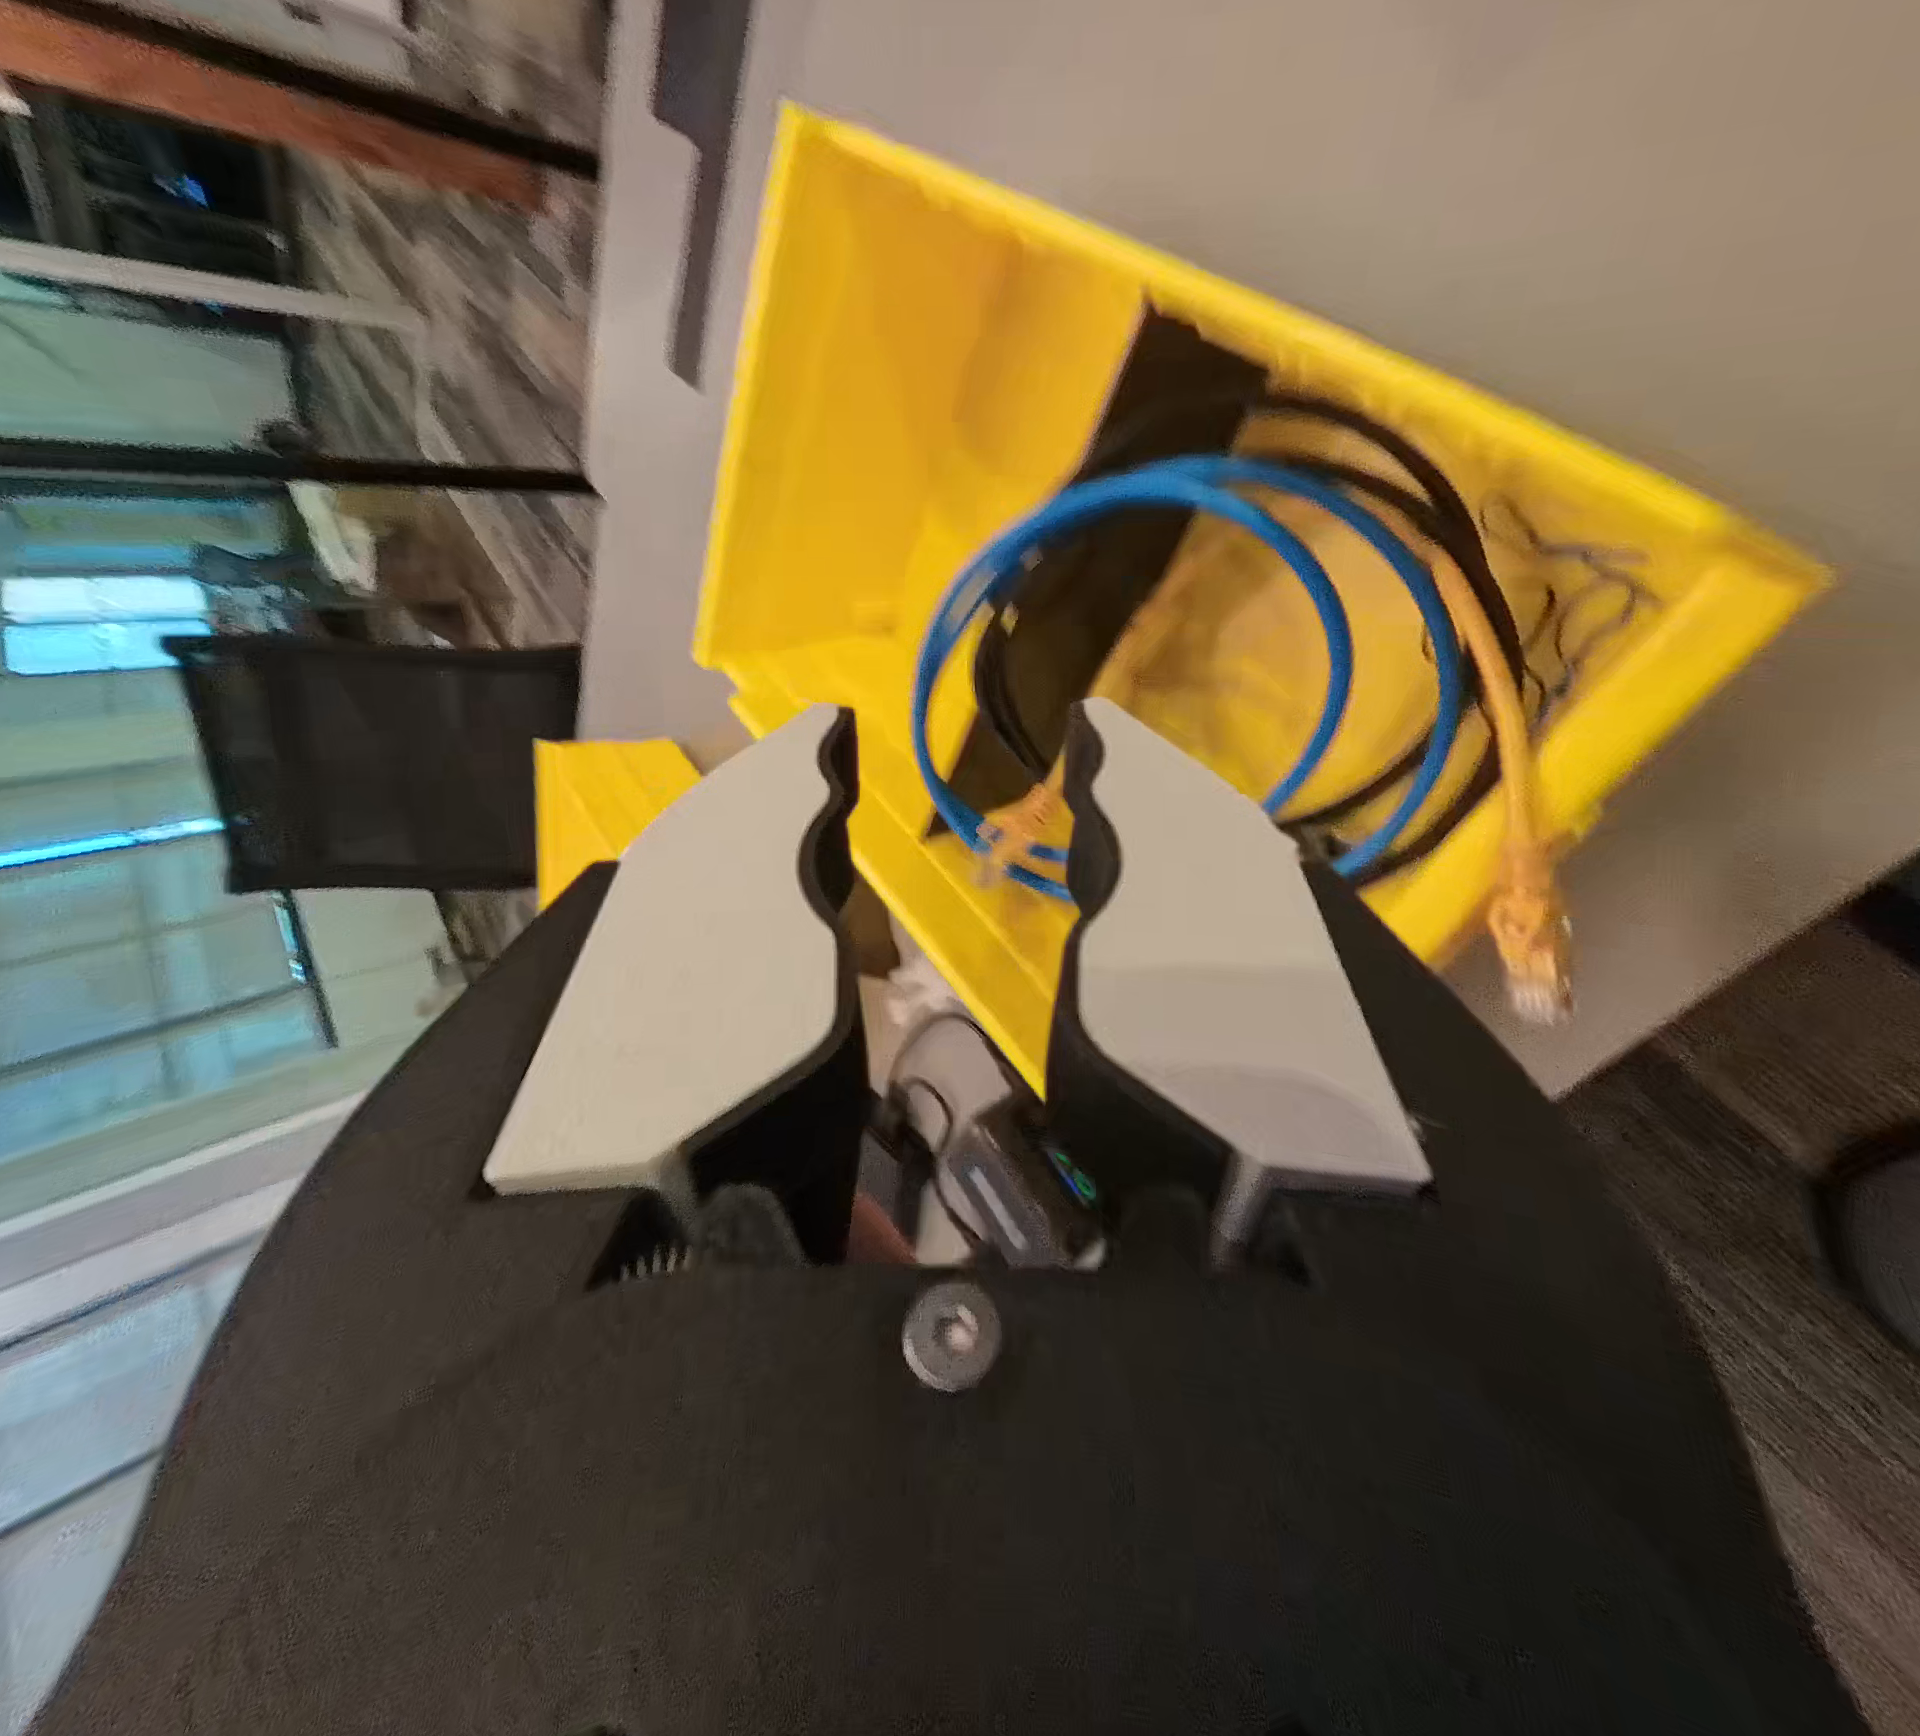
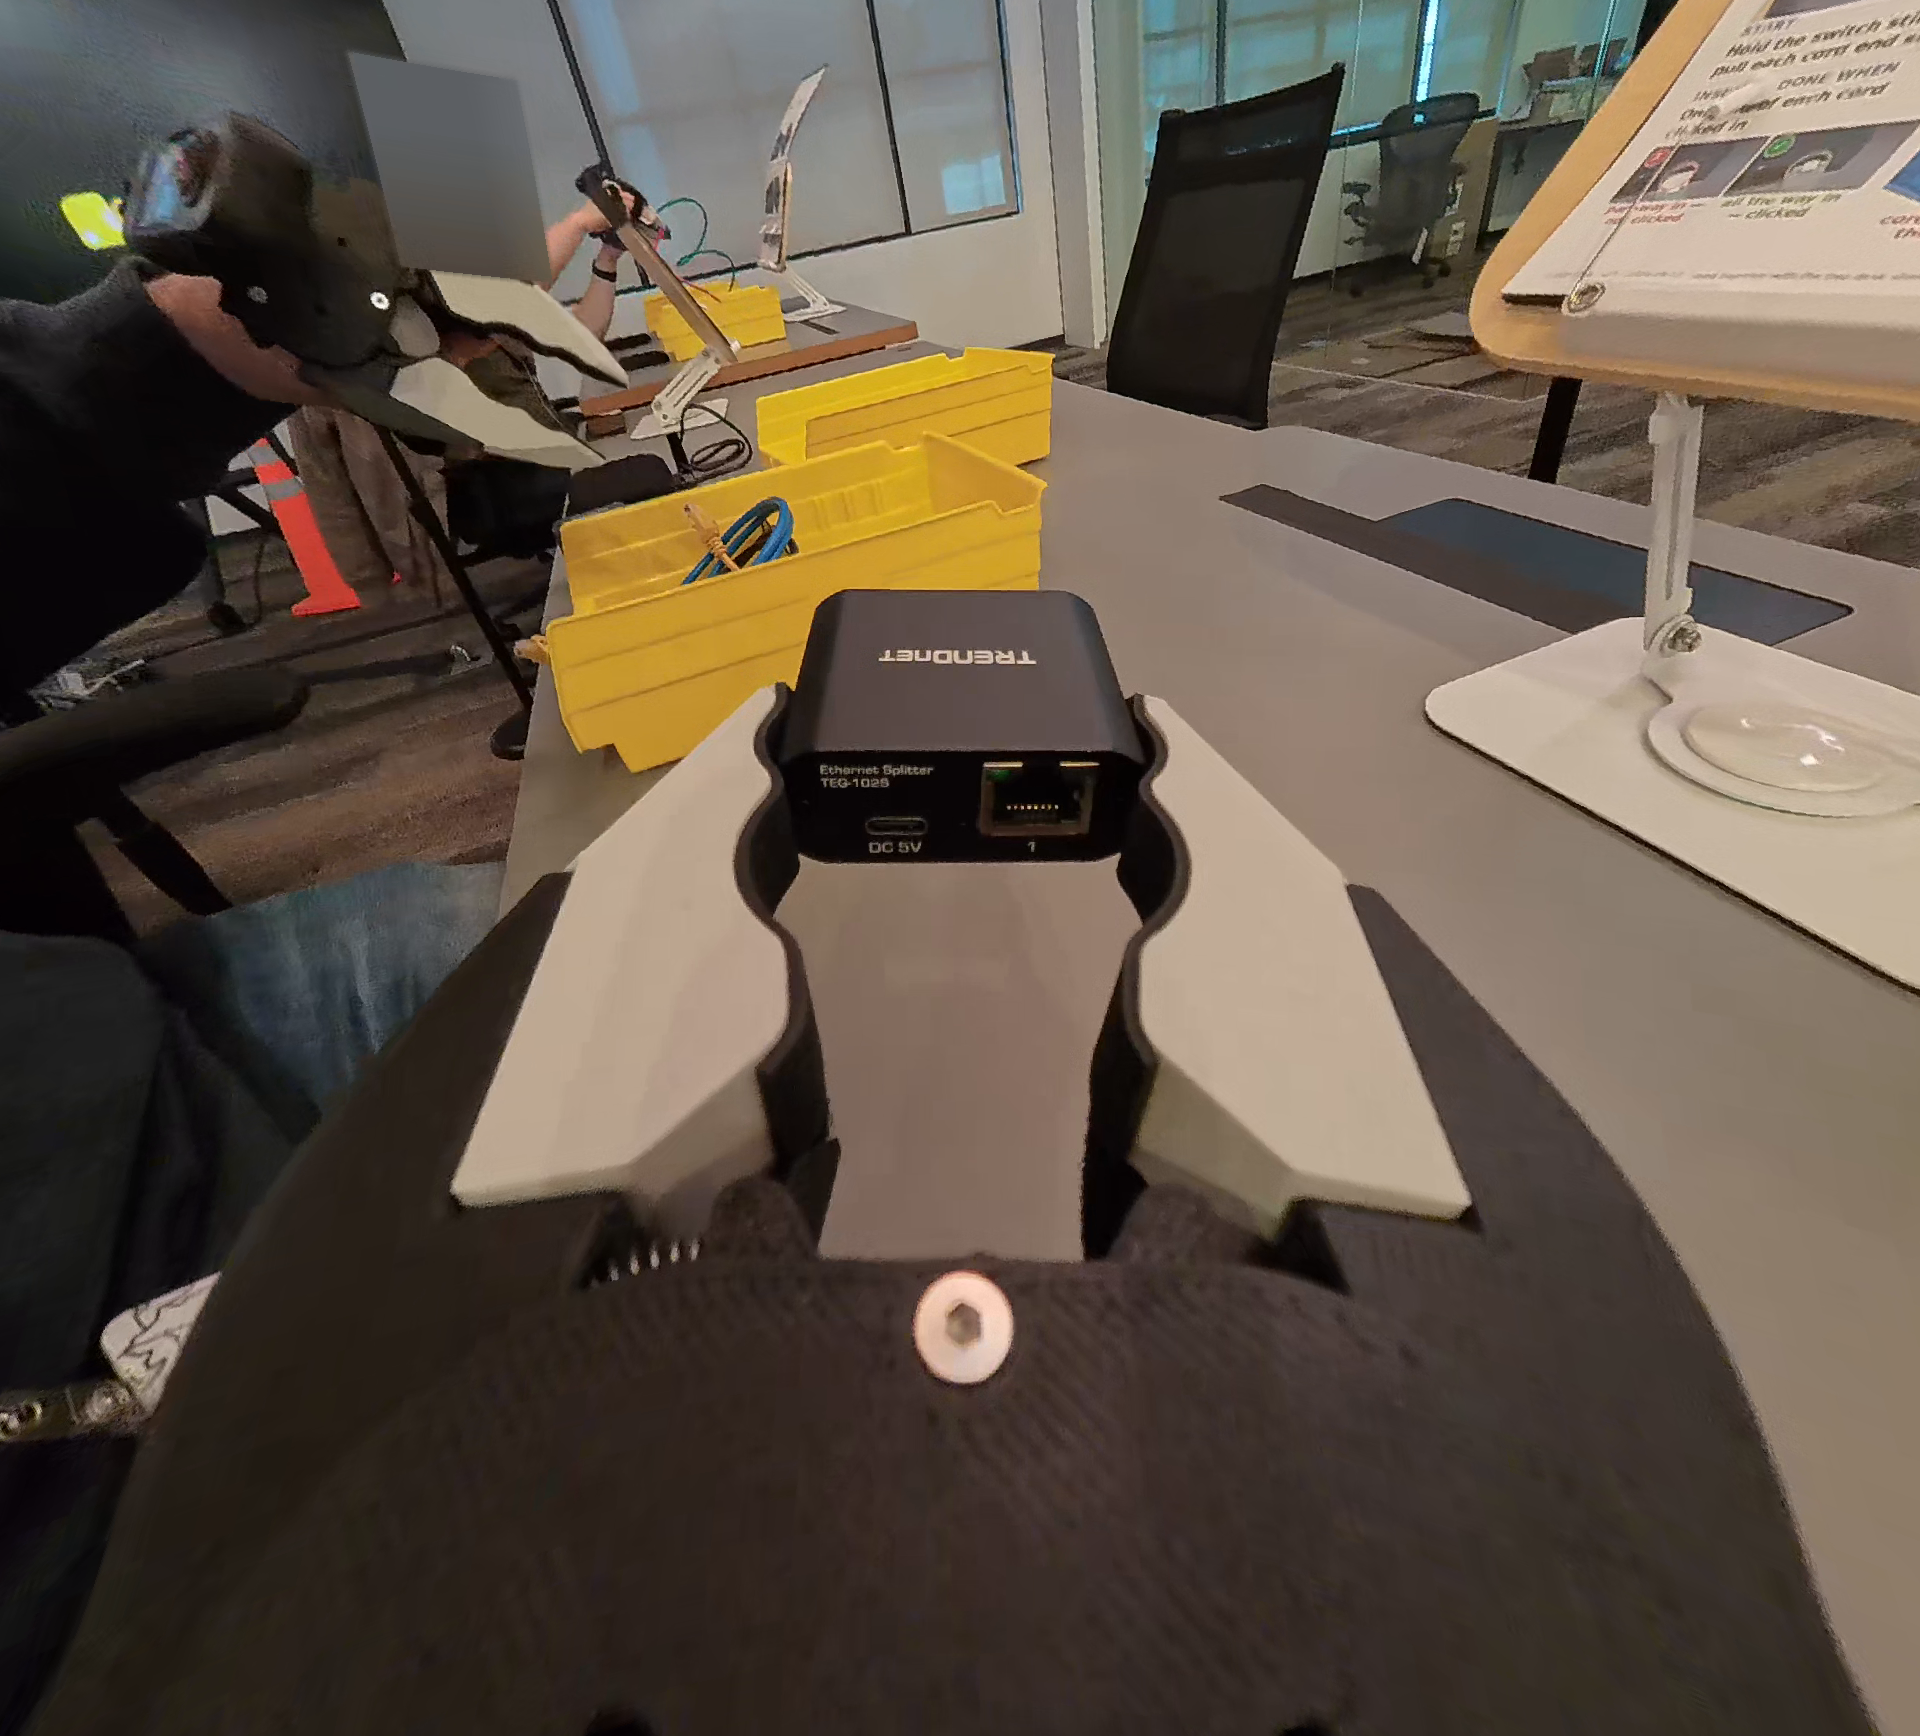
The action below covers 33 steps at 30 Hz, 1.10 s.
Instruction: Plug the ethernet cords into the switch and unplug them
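My right gripper (image 2: 956,720) is shut on the black switch (image 2: 956,647), which rests on the grey table with its port side facing the camera; the port is empty. My left gripper (image 1: 961,730) is open and empty in the air, pointing at a yellow bin (image 1: 883,398). The bin holds a coiled blue ethernet cord (image 1: 1143,473), a yellow ethernet cord (image 1: 1522,917) whose plug hangs over the rim, and black cable. In the right wrist view the left gripper (image 2: 603,419) hovers left of the bin (image 2: 665,668).
A second yellow bin (image 2: 904,408) stands behind the first. A paper stand with a white base (image 2: 1558,710) is at the right. A black chair (image 2: 1216,252) is beyond the table. Another person works at a far table. A small dark device (image 1: 1029,1187) lies below my left gripper.
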Tool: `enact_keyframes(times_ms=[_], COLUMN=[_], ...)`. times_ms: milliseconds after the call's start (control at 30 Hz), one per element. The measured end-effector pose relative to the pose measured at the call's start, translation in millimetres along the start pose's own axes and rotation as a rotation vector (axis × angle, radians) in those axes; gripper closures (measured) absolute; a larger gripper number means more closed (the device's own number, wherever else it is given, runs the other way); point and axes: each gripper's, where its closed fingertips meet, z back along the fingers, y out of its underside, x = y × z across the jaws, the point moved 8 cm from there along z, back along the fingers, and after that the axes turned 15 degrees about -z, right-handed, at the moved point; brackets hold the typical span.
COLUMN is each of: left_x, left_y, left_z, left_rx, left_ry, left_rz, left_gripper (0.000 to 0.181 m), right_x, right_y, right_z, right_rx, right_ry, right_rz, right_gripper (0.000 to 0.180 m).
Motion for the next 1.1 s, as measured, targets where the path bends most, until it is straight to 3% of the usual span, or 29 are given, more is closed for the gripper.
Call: enact_keyframes(times_ms=[233, 500, 733, 1100], left_x=[-57.1, -80.2, -72.1, -30.3], left_y=[31.6, 48.0, 52.2, 64.6], left_z=[-51.2, -97.3, -88.6, -26.4], left_rx=[0.093, 0.155, 0.094, 0.037], left_ry=[0.283, 0.5, 0.404, 0.076], left_rz=[-0.019, -0.064, 0.0, 0.18], left_gripper=[0.148, 0.161, 0.169, 0.169], right_x=[-5.5, -8.7, -13.1, -13.6], right_y=[13.2, 17.2, 19.9, 18.6], right_z=[3.7, 5.7, 8.3, 9.4], right_rx=[0.012, 0.006, -0.003, -0.017], right_ry=[0.006, 0.011, 0.018, 0.017], right_rz=[-0.018, -0.033, -0.042, -0.041], right_gripper=[0.119, 0.119, 0.119, 0.119])
